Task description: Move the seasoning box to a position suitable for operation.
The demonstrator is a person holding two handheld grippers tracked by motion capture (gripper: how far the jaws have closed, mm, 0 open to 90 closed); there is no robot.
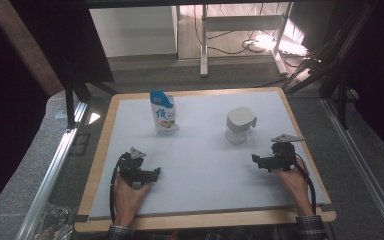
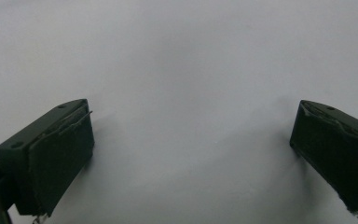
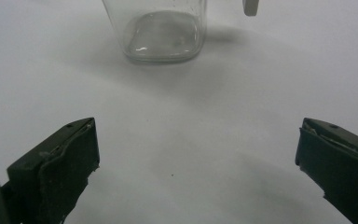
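White sheet (image 1: 200, 165): covered the wooden desk (image 1: 111, 114) I worked over.
Left tongs (image 1: 156, 173): I held them low near the front left, jaws spread wide, gripping nothing.
Right tongs (image 1: 255, 160): jaws wide apart and empty, pointed toward the clear jug.
Clear jug (image 1: 240, 125): stood upright with a white lid, near my right tongs, apart from them.
Blue-topped pouch (image 1: 163, 112): upright, far left of the jug.

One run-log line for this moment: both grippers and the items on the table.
left hand-held gripper: open, empty | right hand-held gripper: open, empty | pouch: upright, untouched | lidded clear container: untouched, nearer right gripper
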